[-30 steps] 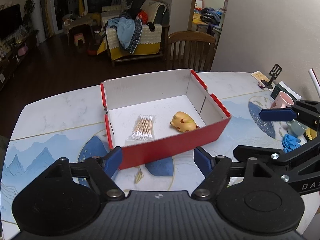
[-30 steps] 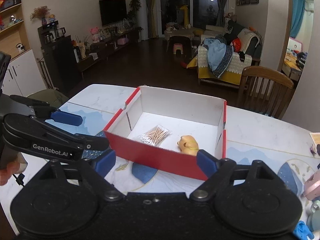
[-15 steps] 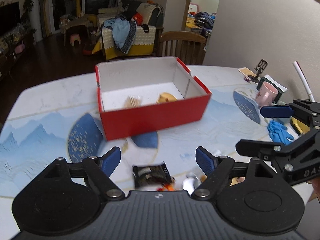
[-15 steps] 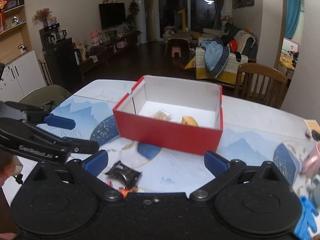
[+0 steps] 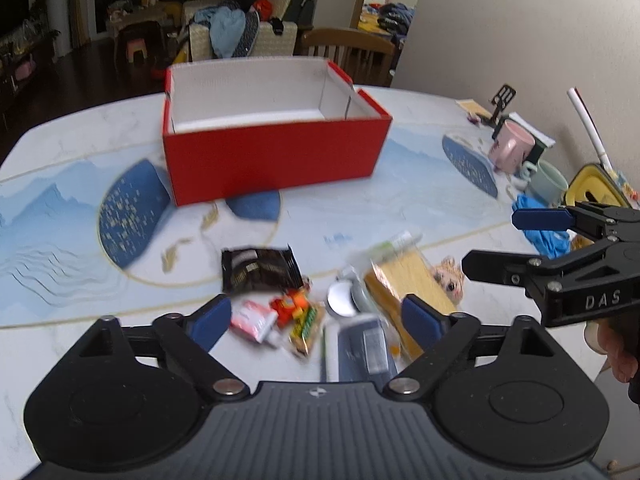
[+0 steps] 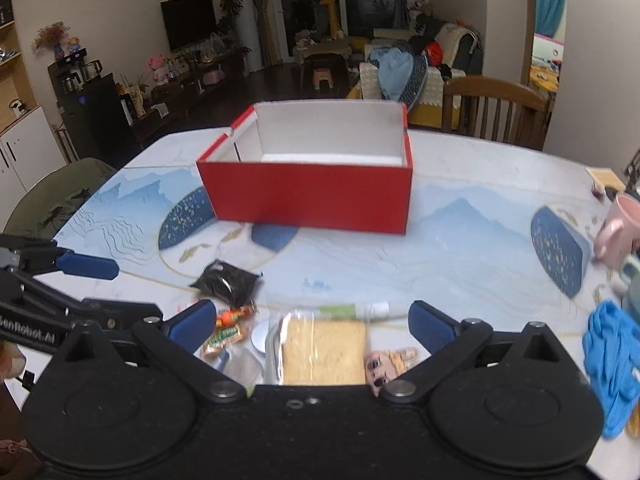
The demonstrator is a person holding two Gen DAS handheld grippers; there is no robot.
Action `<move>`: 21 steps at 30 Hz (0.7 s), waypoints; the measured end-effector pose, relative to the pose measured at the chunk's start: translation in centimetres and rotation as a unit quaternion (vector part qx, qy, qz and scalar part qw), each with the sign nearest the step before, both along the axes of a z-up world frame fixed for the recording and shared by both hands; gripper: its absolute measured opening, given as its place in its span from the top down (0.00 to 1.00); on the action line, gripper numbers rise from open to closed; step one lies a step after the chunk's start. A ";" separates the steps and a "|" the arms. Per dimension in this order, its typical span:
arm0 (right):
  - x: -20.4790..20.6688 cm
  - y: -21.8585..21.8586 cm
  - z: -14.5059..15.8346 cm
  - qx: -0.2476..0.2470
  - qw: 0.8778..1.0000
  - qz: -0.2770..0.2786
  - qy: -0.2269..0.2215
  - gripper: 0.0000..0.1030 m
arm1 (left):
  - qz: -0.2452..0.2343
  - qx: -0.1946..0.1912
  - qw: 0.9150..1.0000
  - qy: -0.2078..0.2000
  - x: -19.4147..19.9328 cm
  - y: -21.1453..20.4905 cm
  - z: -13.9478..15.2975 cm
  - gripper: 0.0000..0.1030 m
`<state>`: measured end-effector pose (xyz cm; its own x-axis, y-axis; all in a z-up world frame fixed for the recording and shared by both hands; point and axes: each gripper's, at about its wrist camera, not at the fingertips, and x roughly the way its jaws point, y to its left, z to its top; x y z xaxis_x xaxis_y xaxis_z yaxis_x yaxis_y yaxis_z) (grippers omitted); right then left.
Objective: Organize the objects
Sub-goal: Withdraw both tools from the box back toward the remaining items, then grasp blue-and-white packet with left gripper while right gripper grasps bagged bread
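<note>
On the near edge of the table, the left gripper hovers with jaws spread and empty over a blurred heap: a black snack packet, small candy wrappers and a bagged yellow sponge. Further right, the right gripper is likewise wide apart, holding nothing above the same sponge. Beyond the pile stands the open red box, well apart from it, with a pink mug far right.

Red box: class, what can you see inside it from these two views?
Inside the red box, only white inner walls and a strip of white floor show. Its front wall hides the rest, so any contents cannot be seen.
</note>
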<state>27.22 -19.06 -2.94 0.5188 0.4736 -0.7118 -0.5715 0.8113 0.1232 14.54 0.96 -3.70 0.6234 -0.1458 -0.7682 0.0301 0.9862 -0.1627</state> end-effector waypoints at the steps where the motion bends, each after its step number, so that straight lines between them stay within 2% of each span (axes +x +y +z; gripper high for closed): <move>1: -0.1 -0.2 -0.4 -0.001 1.000 -0.004 0.004 0.01 | -0.003 0.002 1.000 0.003 -0.2 -0.3 -0.3 0.02; 12: -0.2 -0.9 -4.1 -0.015 0.999 -0.027 0.043 0.01 | -0.032 0.011 0.999 0.041 -1.1 -2.5 -4.3 0.01; 21: 0.2 -0.5 -7.0 -0.025 0.996 -0.024 0.082 0.01 | -0.044 -0.015 0.994 0.098 -0.3 -3.1 -7.2 0.01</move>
